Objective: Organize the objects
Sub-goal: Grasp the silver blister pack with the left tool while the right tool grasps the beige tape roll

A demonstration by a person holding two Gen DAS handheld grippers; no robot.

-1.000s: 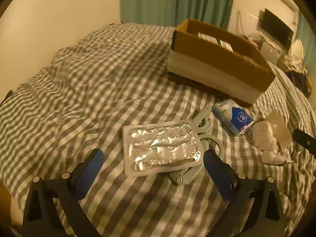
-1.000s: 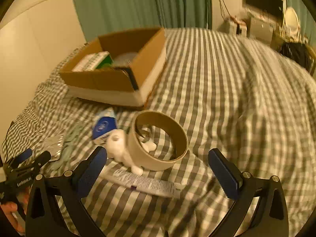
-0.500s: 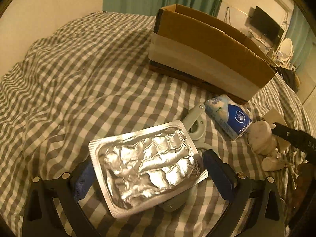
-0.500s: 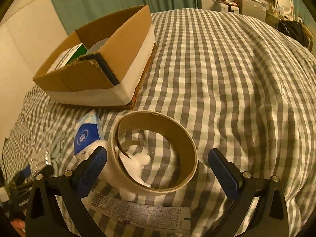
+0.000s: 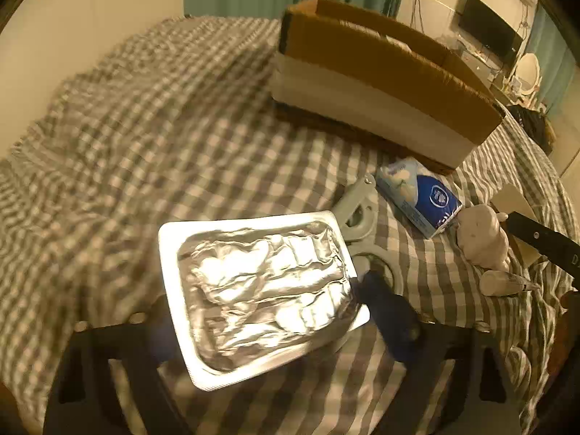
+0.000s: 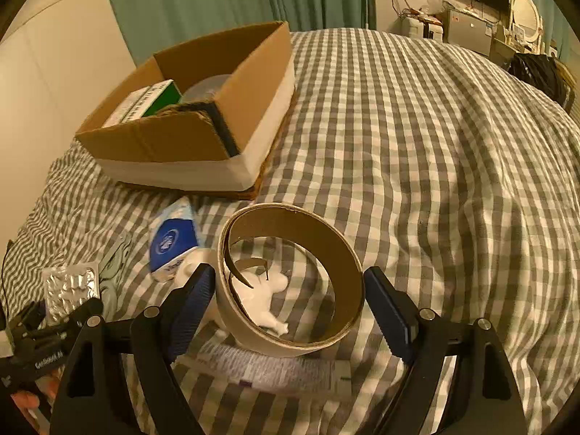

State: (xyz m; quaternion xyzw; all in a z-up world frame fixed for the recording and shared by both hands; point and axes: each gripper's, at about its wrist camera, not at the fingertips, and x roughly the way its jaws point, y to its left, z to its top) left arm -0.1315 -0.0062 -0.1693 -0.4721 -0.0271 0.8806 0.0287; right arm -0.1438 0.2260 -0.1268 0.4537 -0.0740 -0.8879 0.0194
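Note:
A silver foil blister pack (image 5: 261, 297) hangs tilted above the checked bedspread, with my left gripper (image 5: 272, 330) shut on it; its left finger is hidden behind the pack. The right wrist view shows that pack (image 6: 70, 288) small at the lower left. My right gripper (image 6: 290, 301) is shut on a brown cardboard tape ring (image 6: 348, 264), one pad against each side. The ring rests on a white plush toy (image 6: 266, 290) and a flat tube (image 6: 275, 366). An open cardboard box (image 5: 380, 72) stands behind; the same box (image 6: 188, 137) holds a green-and-white carton.
A blue and white tissue pack (image 5: 424, 195) and pale green scissors (image 5: 359, 217) lie on the bedspread between box and grippers. A hand (image 6: 25, 402) holds the left tool. Green curtains, a wall and a television stand beyond the bed.
My left gripper closed on the blister pack and lifted it off the scissors. My right gripper came down around the tape ring and its fingers narrowed onto it.

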